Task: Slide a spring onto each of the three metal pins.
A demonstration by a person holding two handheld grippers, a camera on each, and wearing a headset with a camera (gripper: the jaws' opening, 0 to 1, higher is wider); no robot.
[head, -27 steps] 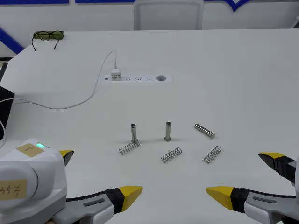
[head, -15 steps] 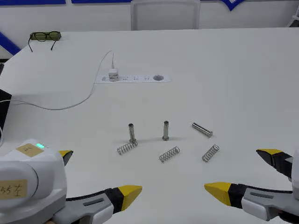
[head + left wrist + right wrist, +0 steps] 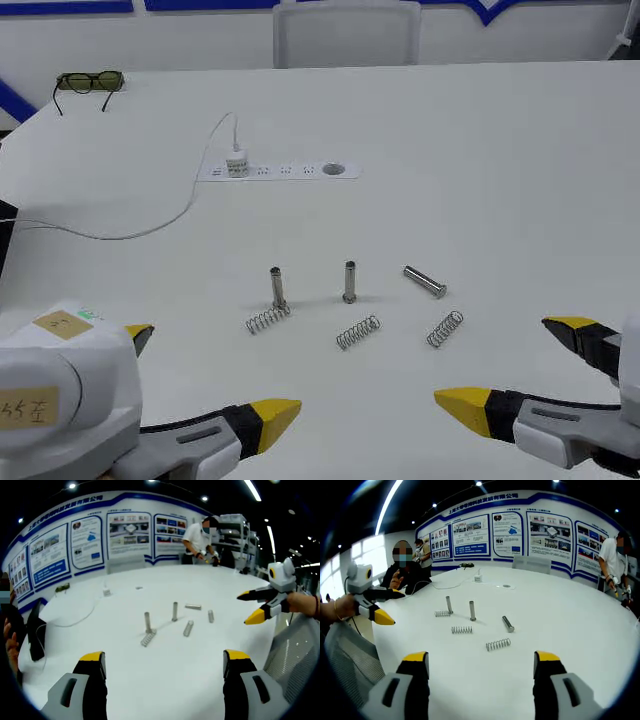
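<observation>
Start position: both jaws empty.
You hold left gripper [image 3: 212, 370] and right gripper [image 3: 508, 362] wide open, near the springs [image 3: 358, 332], ready to pick.

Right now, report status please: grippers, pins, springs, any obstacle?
Left gripper and right gripper: jaws open, empty. Left silver metal pin, middle pin upright; right pin lying flat. Three small coiled wire springs loose, none fitted. No obstacle.
</observation>
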